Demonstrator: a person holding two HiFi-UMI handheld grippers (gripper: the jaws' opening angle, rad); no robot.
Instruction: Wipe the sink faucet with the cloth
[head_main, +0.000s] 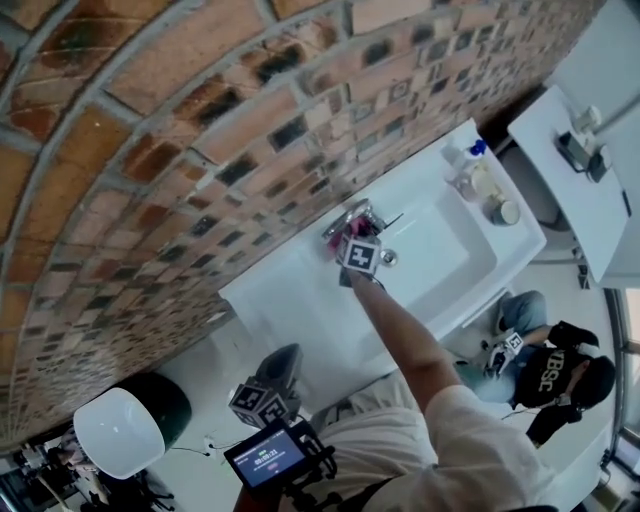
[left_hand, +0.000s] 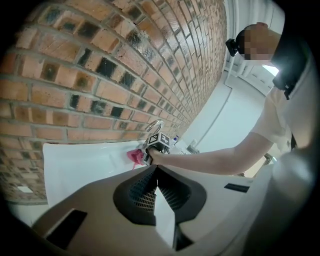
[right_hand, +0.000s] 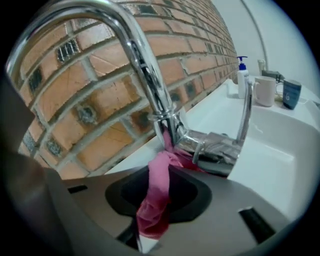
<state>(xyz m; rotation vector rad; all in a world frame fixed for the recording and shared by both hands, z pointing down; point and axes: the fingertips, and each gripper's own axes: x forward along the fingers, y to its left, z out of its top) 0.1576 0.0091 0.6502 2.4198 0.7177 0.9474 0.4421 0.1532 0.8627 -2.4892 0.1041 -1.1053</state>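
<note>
Right gripper clamps cloth against faucet — left gripper closed, empty.

Nothing reads with certainty. The small screen at the head view's bottom edge shows a red line of digits, like a timer, too small to make out. A person's black shirt at the lower right bears bold white letters, blurred, perhaps ending in "BC".
</note>
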